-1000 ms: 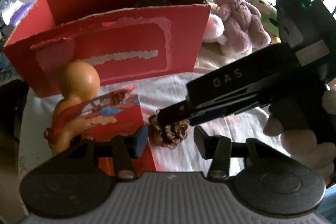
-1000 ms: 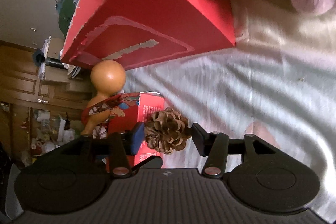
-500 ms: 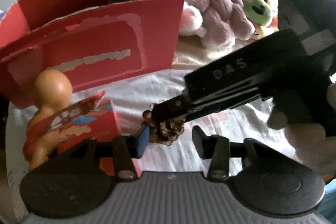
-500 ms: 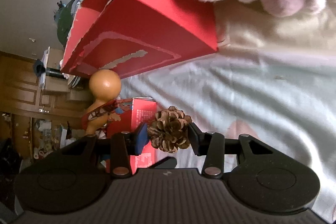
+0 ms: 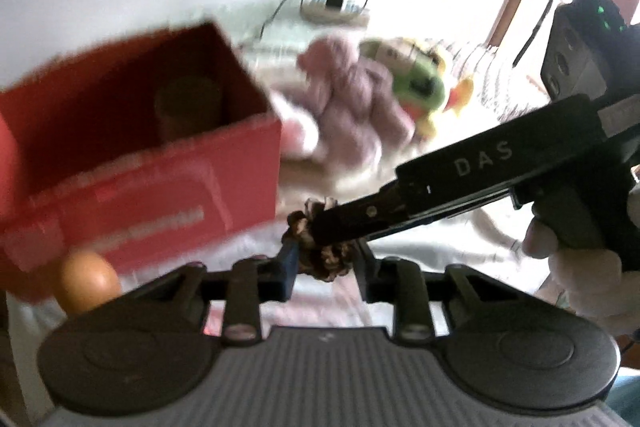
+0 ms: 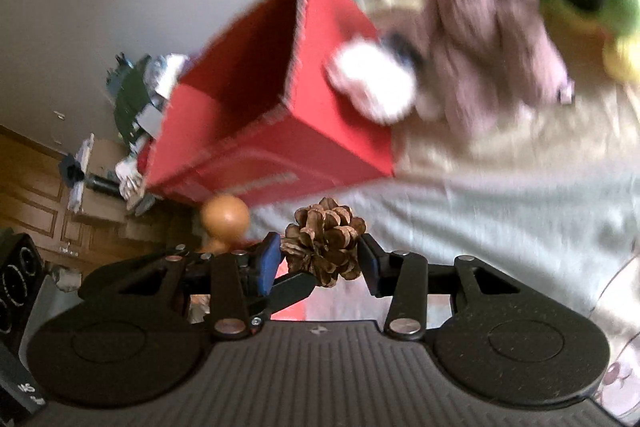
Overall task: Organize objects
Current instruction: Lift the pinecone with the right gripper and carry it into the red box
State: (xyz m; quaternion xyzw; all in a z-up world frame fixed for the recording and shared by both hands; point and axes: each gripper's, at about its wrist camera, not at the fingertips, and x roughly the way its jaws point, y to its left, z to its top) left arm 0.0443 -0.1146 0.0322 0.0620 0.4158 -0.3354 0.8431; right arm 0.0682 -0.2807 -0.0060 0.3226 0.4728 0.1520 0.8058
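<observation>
Brown and scaly, the pine cone is clenched between the pads of the right gripper just before the red box, likely its destination. The left gripper is being closed around the same cone, apparently to steady it.

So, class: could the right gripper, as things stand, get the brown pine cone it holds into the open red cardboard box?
Probably yes. The right gripper has the brown pine cone between its fingers, and the red cardboard box lies just ahead, top open, with nothing between them.
</observation>
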